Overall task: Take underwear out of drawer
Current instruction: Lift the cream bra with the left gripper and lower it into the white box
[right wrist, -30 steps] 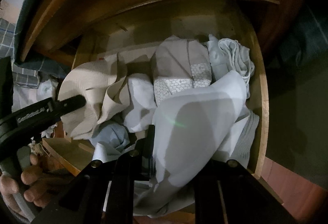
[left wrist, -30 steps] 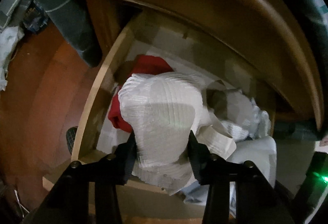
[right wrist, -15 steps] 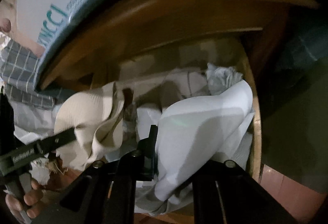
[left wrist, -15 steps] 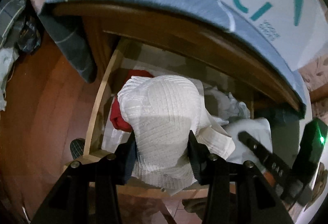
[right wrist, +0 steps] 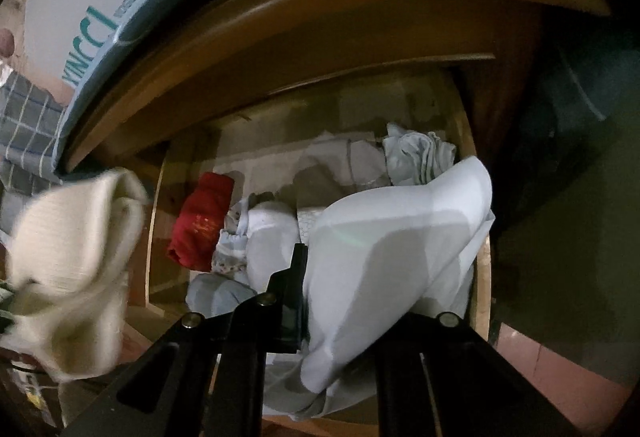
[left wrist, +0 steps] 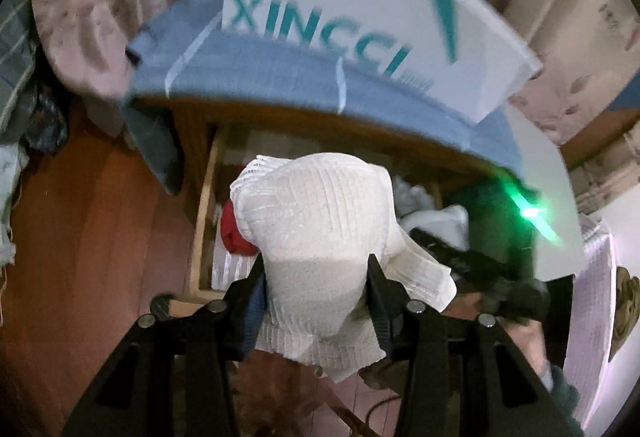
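My left gripper (left wrist: 316, 277) is shut on a cream ribbed underwear piece (left wrist: 316, 221), held bunched above the open wooden drawer (left wrist: 206, 205). The same cream piece (right wrist: 68, 265) shows blurred at the left of the right wrist view, outside the drawer. My right gripper (right wrist: 344, 289) is shut on a pale white underwear piece (right wrist: 392, 253) that drapes over its fingers above the drawer's right side (right wrist: 482, 277). Its right finger is hidden under the cloth. Inside the drawer lie a red garment (right wrist: 202, 223), light blue and white folded pieces (right wrist: 248, 257) and a crumpled pale cloth (right wrist: 418, 157).
A blue cloth and a white board with teal letters (left wrist: 340, 17) cover the cabinet top (right wrist: 320, 21) that overhangs the drawer. Red-brown wooden floor (left wrist: 88, 257) lies left of the drawer. Dark cloth (left wrist: 152, 141) hangs off the cabinet's left corner. The other gripper (left wrist: 496, 265) with a green light is at right.
My left gripper has risen with the cream piece, clear of the drawer, uncovering the red garment. The right gripper has stayed about where it was, holding the white piece.
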